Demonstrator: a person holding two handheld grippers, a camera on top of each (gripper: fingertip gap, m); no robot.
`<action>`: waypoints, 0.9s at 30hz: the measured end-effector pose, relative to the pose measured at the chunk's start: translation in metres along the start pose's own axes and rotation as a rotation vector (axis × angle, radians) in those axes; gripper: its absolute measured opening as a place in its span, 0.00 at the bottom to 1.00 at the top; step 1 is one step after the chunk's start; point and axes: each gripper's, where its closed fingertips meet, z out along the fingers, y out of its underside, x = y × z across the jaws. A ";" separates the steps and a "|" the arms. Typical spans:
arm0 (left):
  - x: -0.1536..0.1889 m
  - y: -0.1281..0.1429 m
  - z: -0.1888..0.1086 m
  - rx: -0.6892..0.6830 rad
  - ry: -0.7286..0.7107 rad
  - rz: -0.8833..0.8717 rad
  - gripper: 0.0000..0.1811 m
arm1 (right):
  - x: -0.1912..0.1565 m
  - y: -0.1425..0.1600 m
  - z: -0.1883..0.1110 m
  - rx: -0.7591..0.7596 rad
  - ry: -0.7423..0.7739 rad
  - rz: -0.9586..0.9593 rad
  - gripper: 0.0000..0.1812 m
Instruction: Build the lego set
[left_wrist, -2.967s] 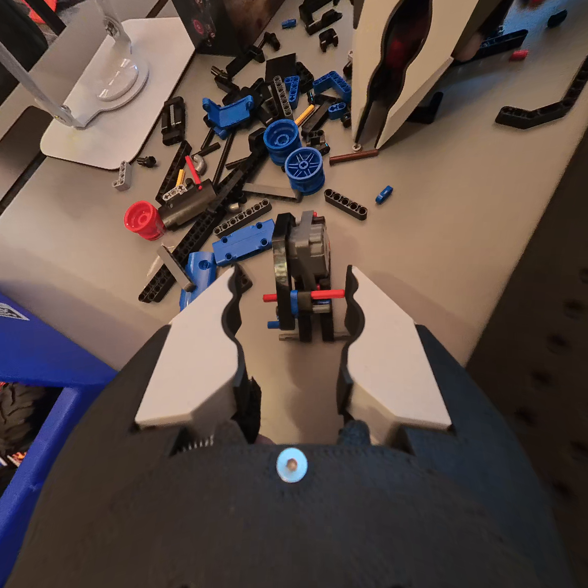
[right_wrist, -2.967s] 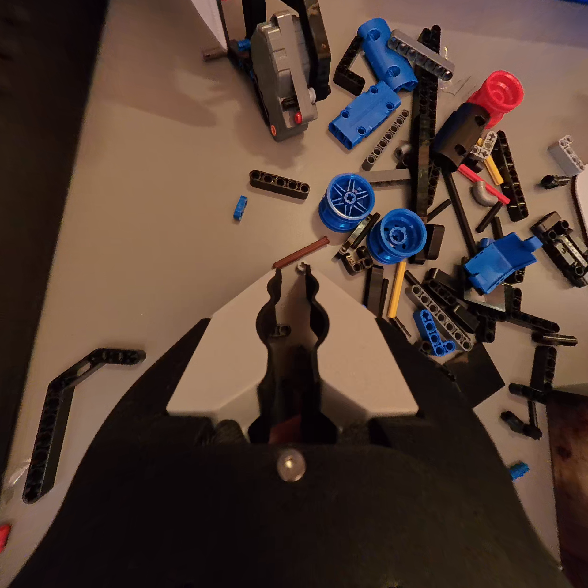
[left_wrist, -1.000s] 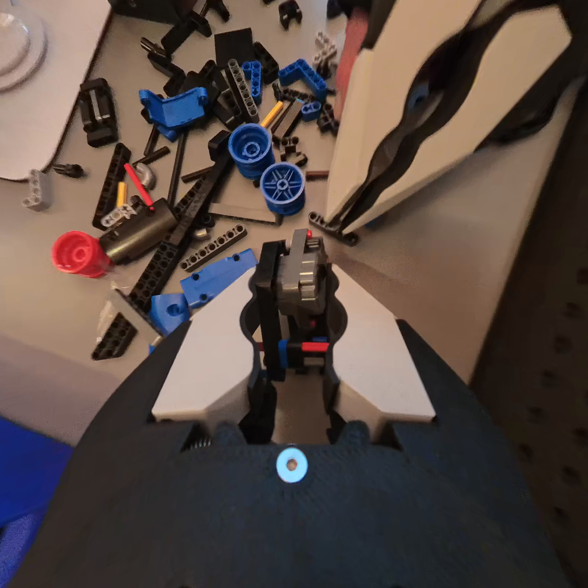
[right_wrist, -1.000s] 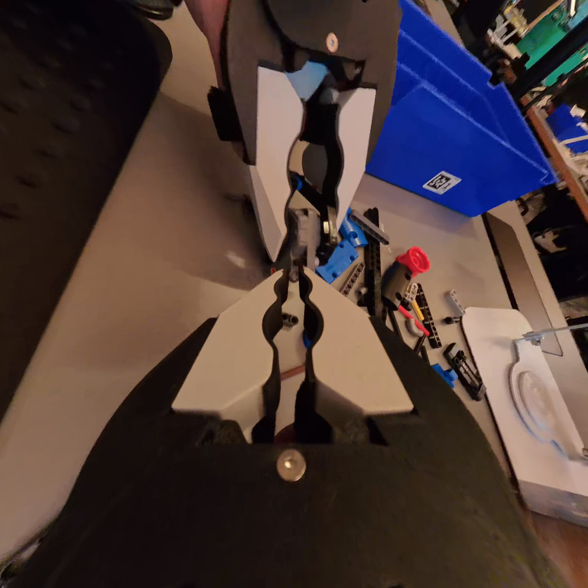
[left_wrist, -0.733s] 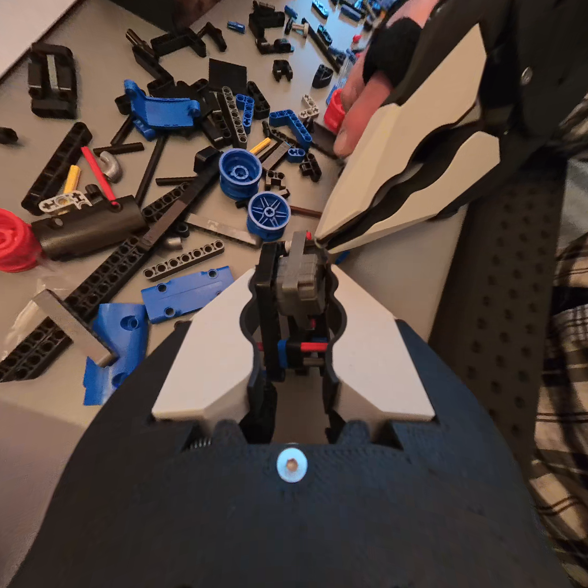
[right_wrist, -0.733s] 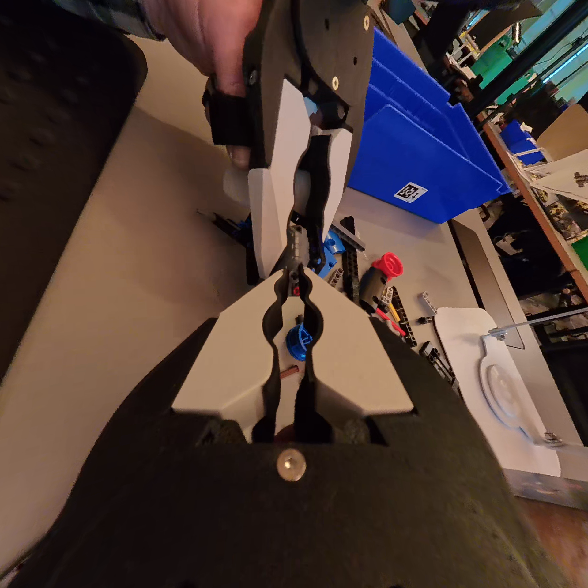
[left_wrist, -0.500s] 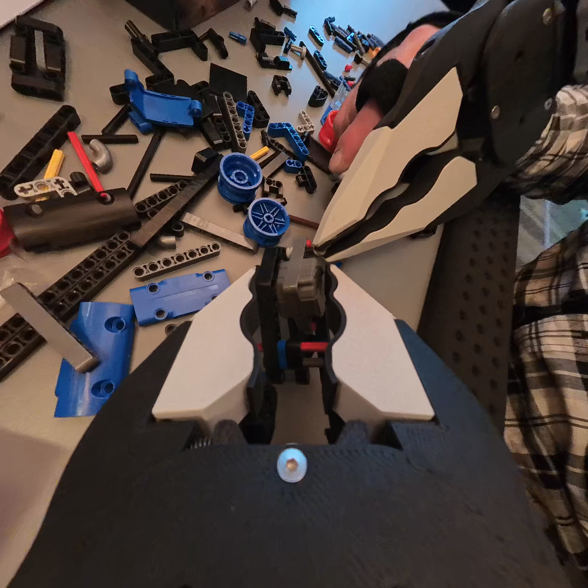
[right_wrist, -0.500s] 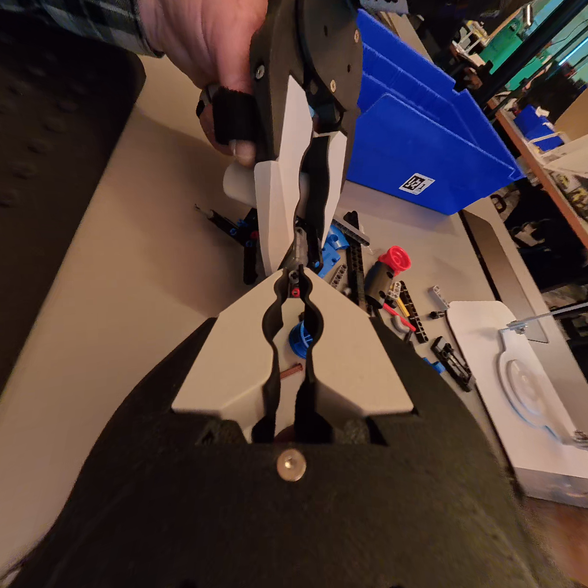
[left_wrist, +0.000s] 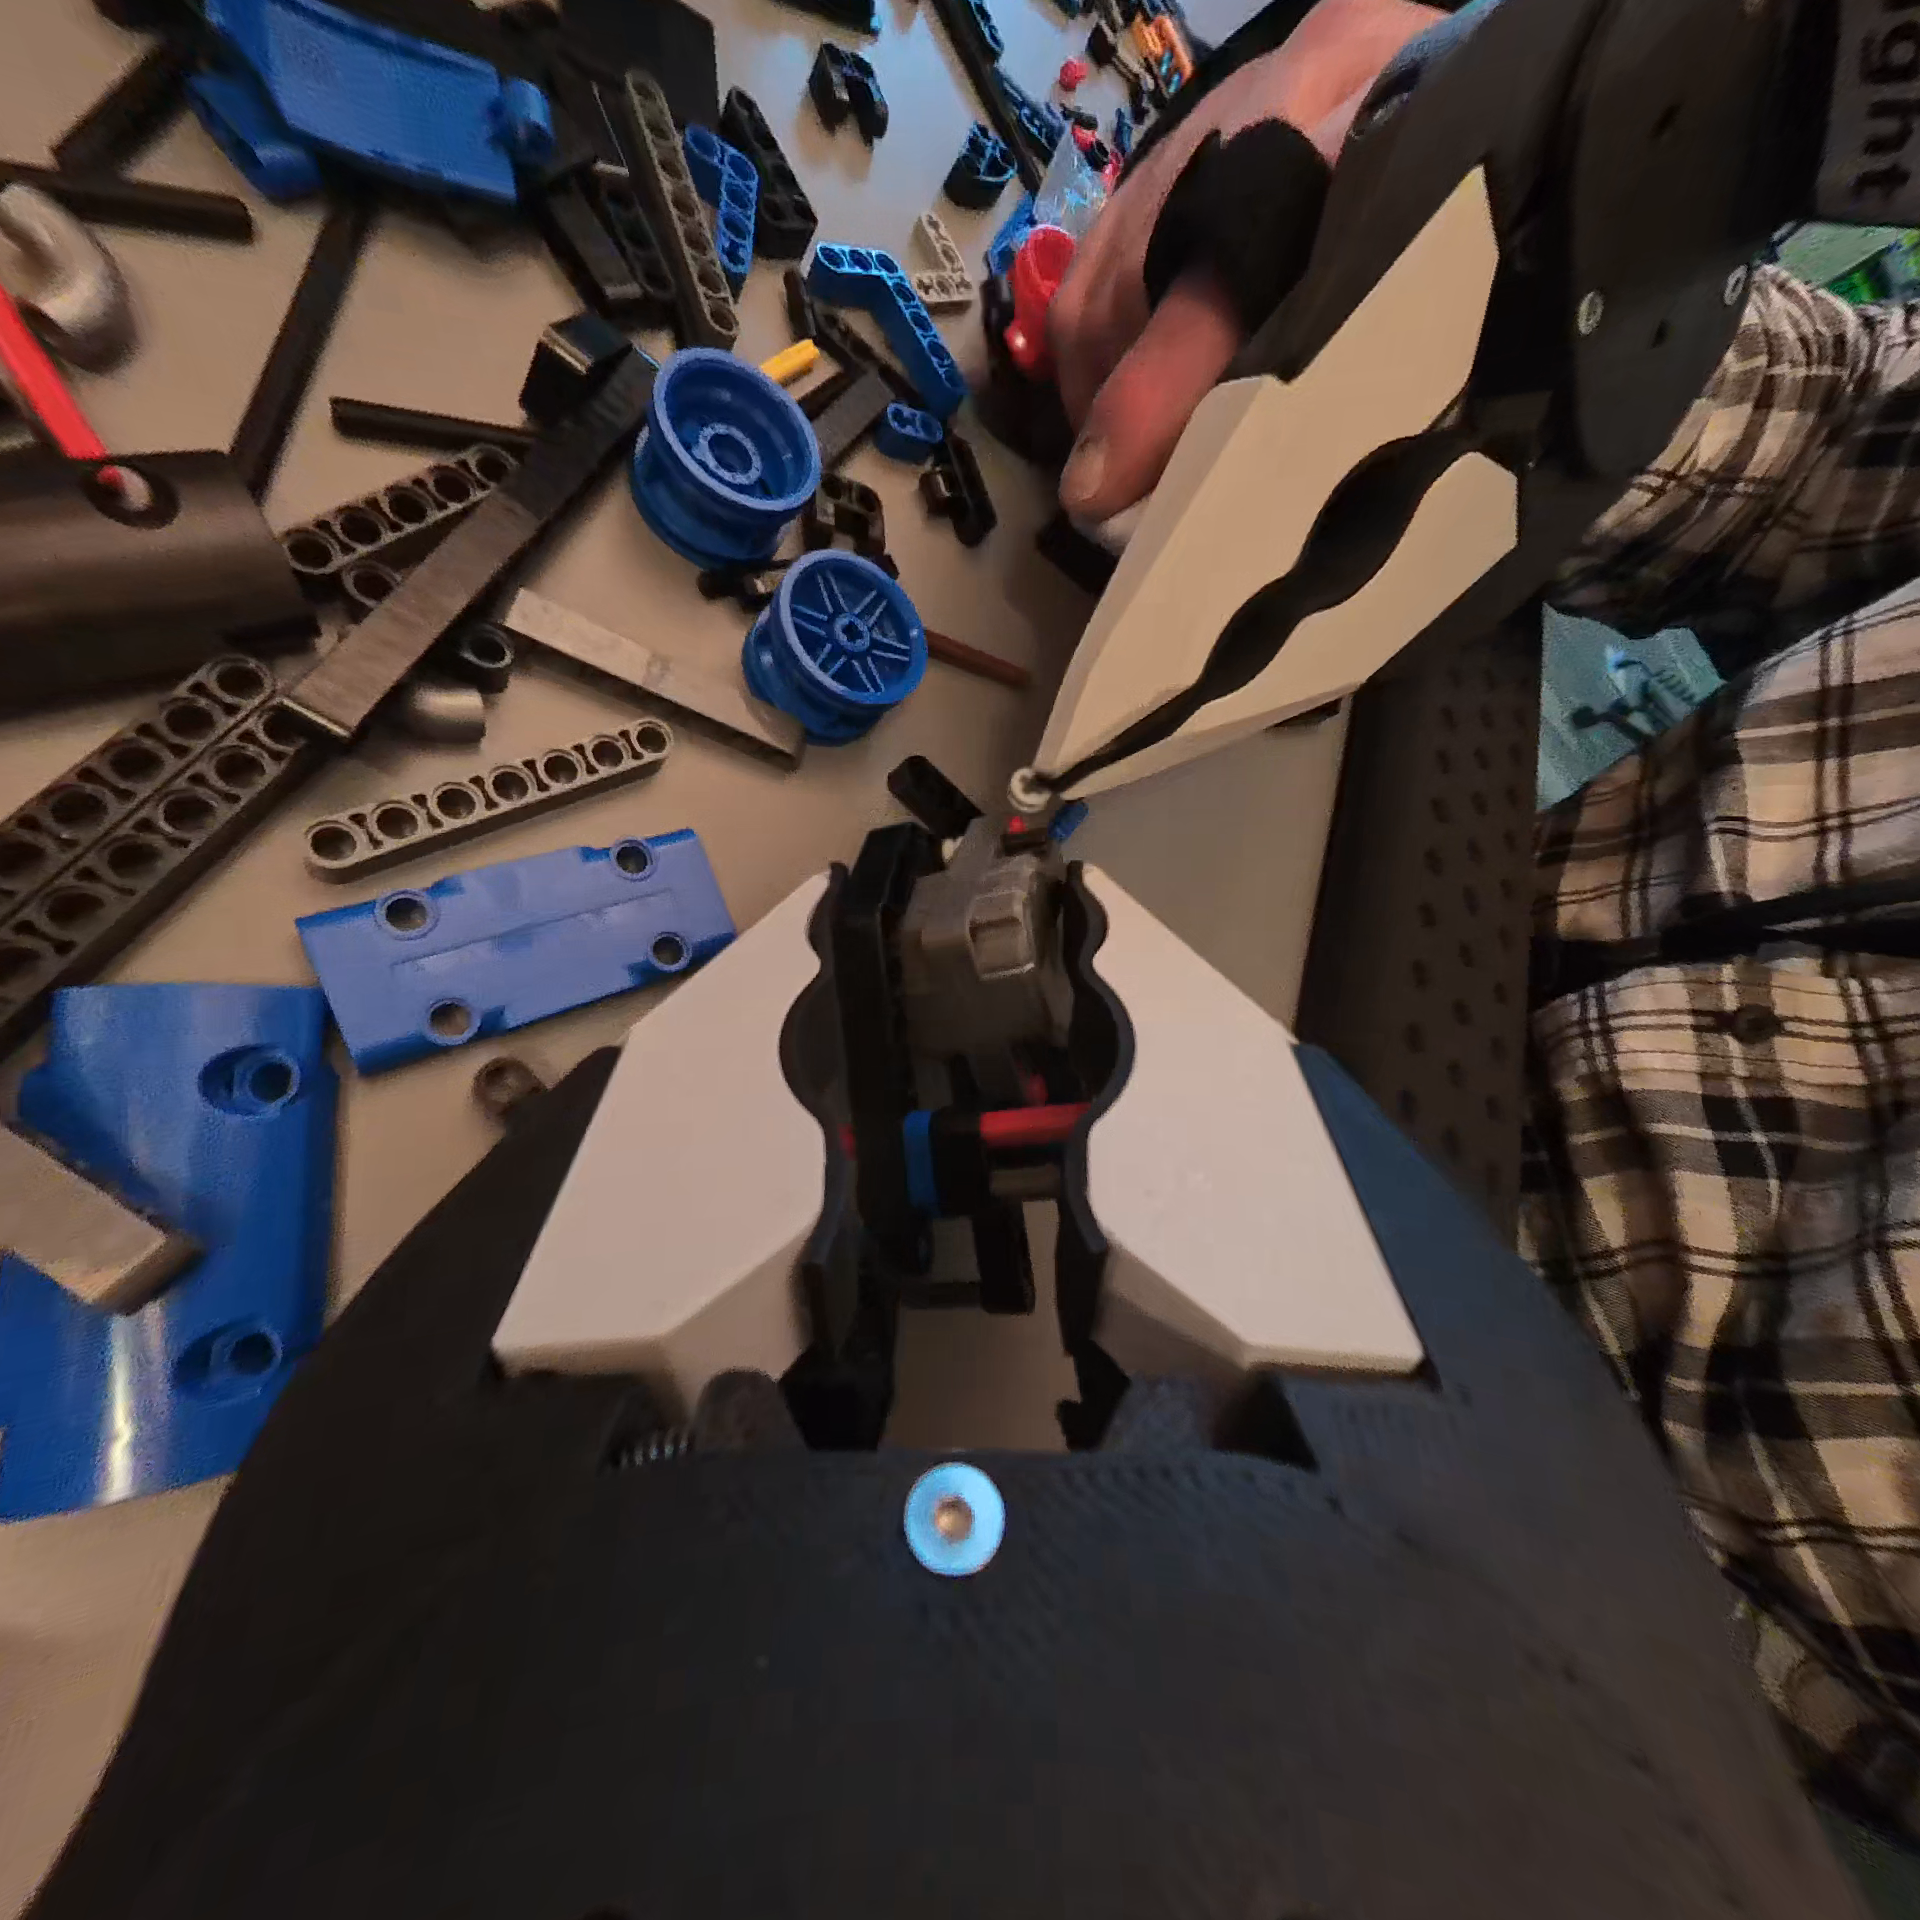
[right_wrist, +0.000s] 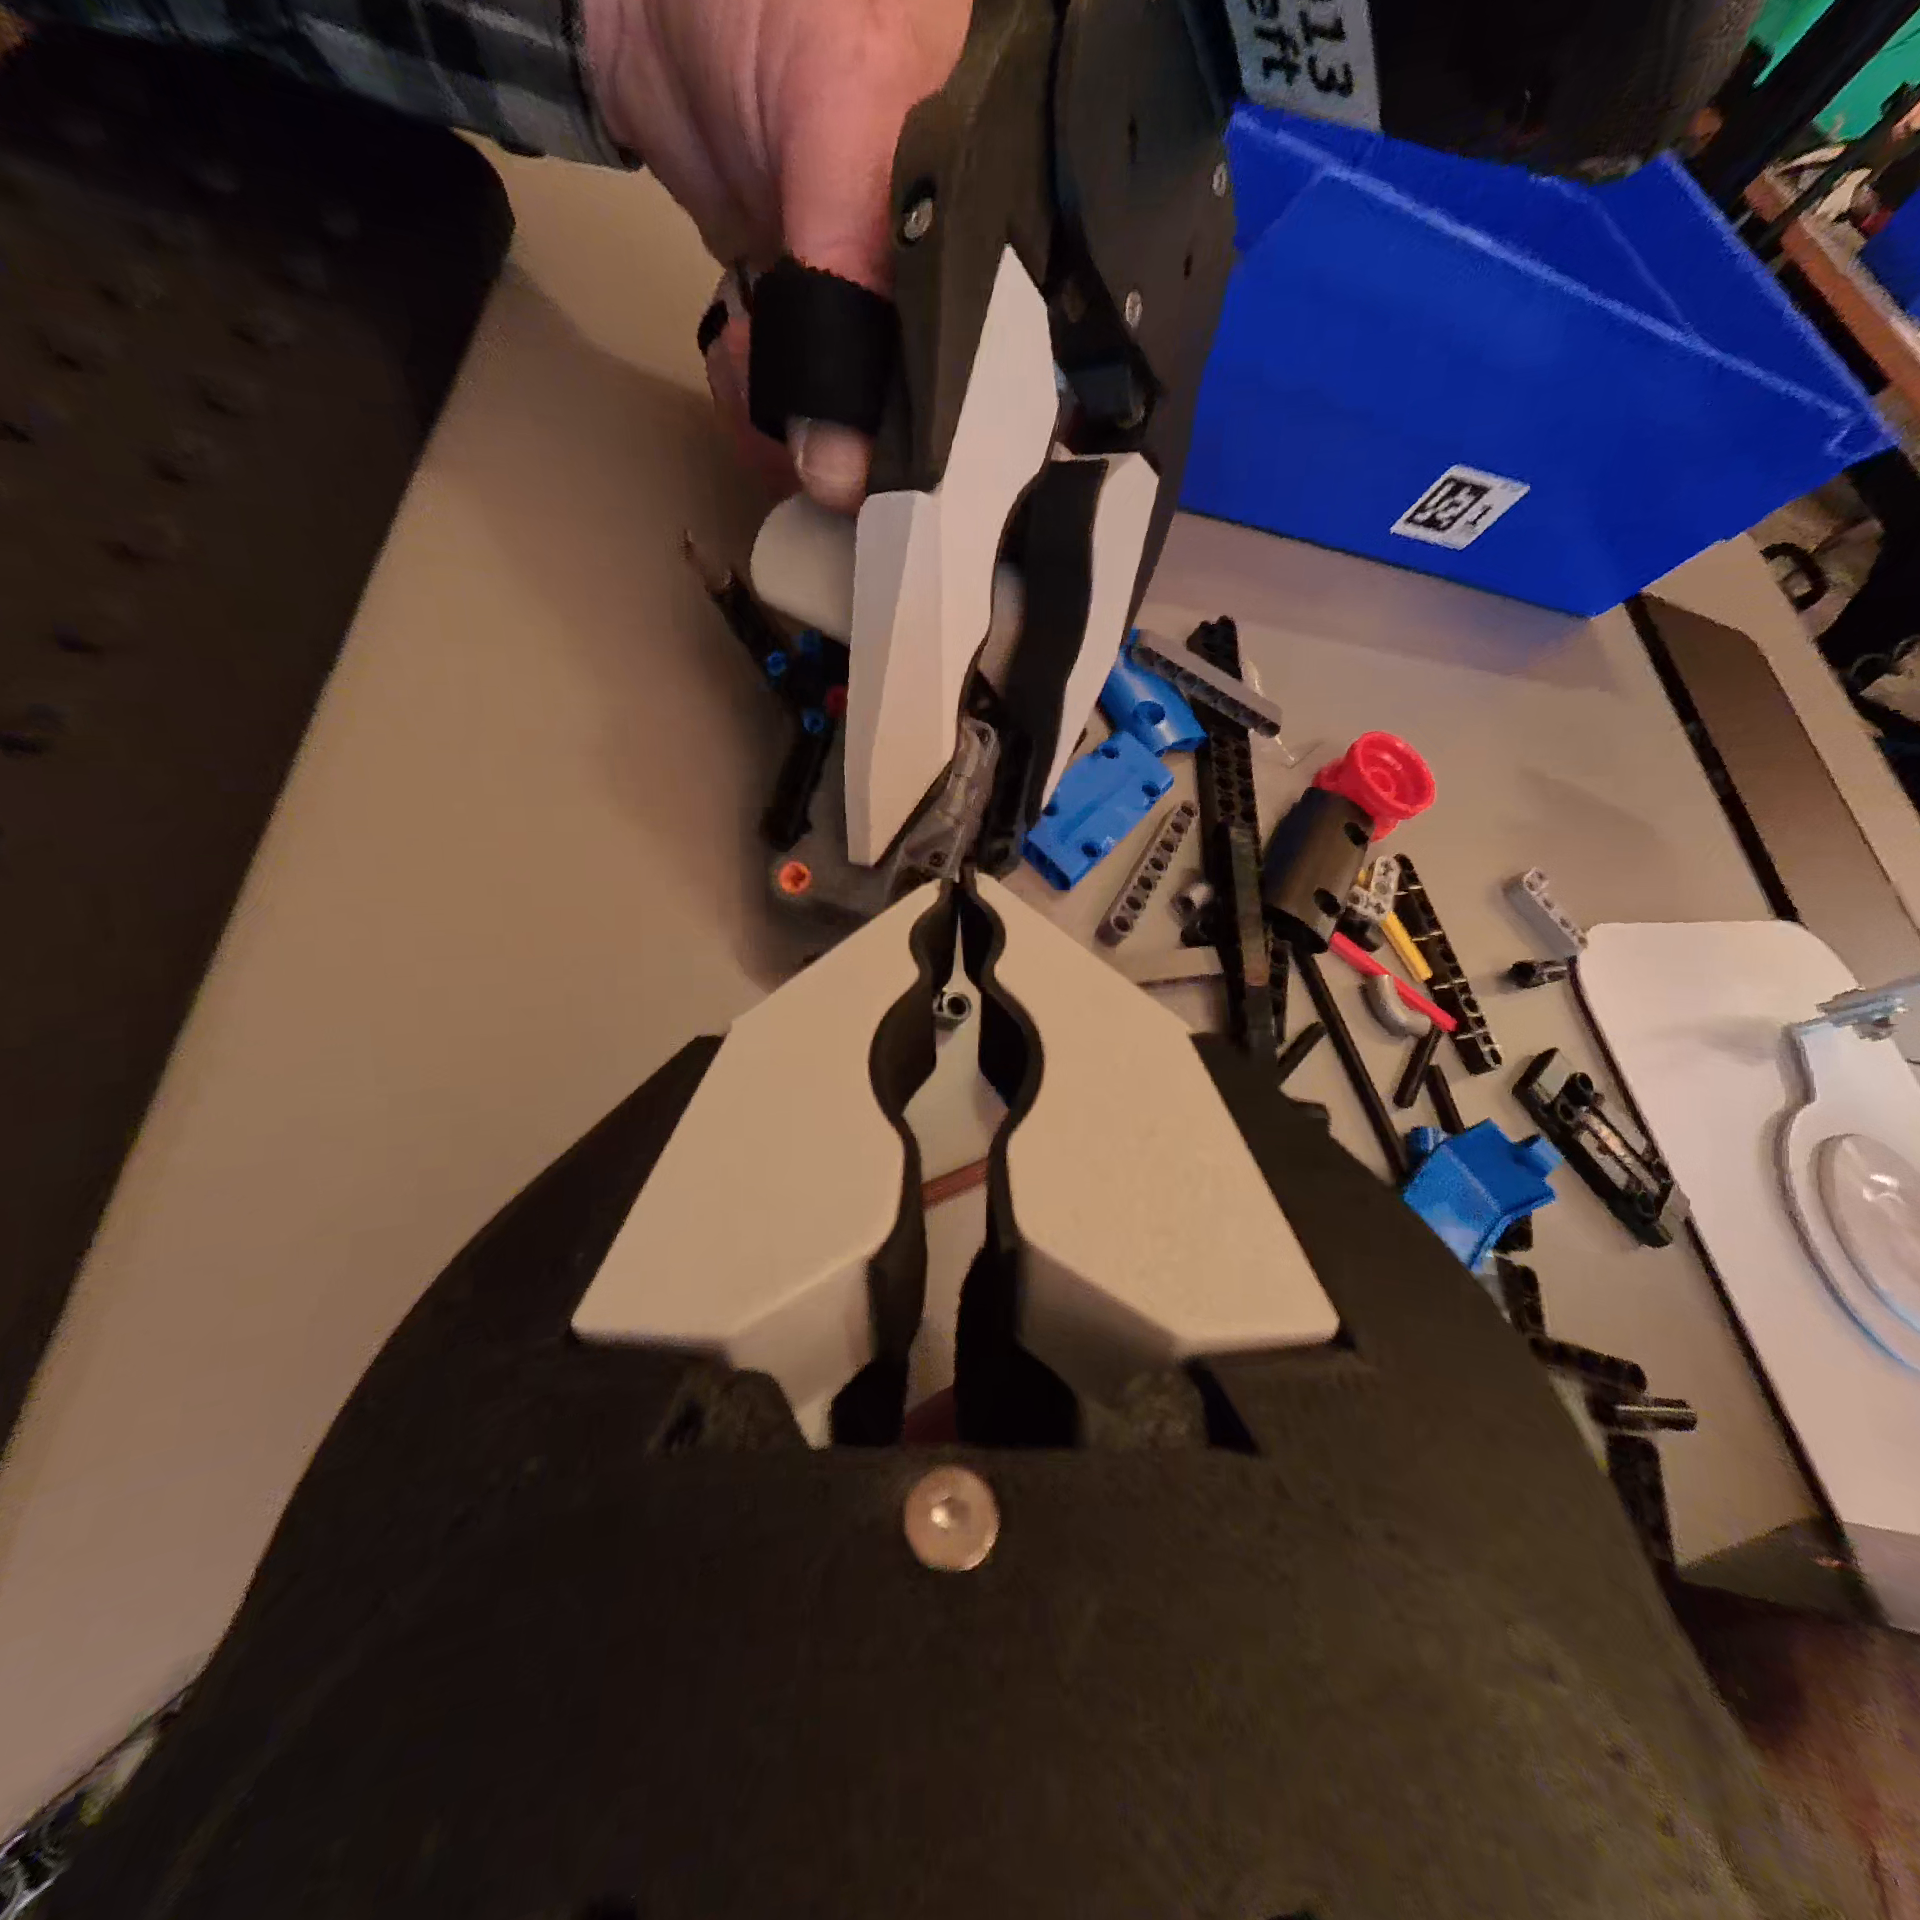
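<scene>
My left gripper (left_wrist: 956, 883) is shut on the lego assembly (left_wrist: 977, 935), a grey motor block in a black frame with a red axle across it. It holds the assembly just over the grey table. My right gripper (left_wrist: 1029, 792) comes in from the upper right, shut on a small light-grey bush (left_wrist: 1023, 790) pinched at its tips. The bush sits right at the top end of the assembly, beside a red stud. In the right wrist view my right gripper (right_wrist: 956, 888) points at the assembly (right_wrist: 883, 873), which the left gripper (right_wrist: 966, 847) holds from above.
Loose parts lie left of the assembly: two blue wheels (left_wrist: 727, 457) (left_wrist: 836, 644), a blue panel (left_wrist: 520, 940), black and grey beams (left_wrist: 488, 800). A blue bin (right_wrist: 1507, 364) and a white stand base (right_wrist: 1714, 1143) stand beyond. A dark perforated surface (left_wrist: 1434, 935) borders the table edge. The grippers are tip to tip, or close to it.
My left gripper closed on the assembly and now holds it. My right gripper carried the small bush over from the table to the assembly's top end, and both grippers have drawn closer together.
</scene>
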 end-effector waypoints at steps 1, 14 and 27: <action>0.000 0.000 0.001 0.000 0.010 -0.007 0.22 | -0.001 0.001 0.000 0.001 -0.006 0.004 0.00; -0.007 0.003 -0.001 -0.033 -0.040 0.080 0.27 | -0.001 -0.003 0.005 0.013 -0.027 0.016 0.00; -0.007 0.002 -0.002 -0.010 -0.022 0.060 0.26 | -0.006 0.000 0.010 -0.006 -0.029 -0.040 0.00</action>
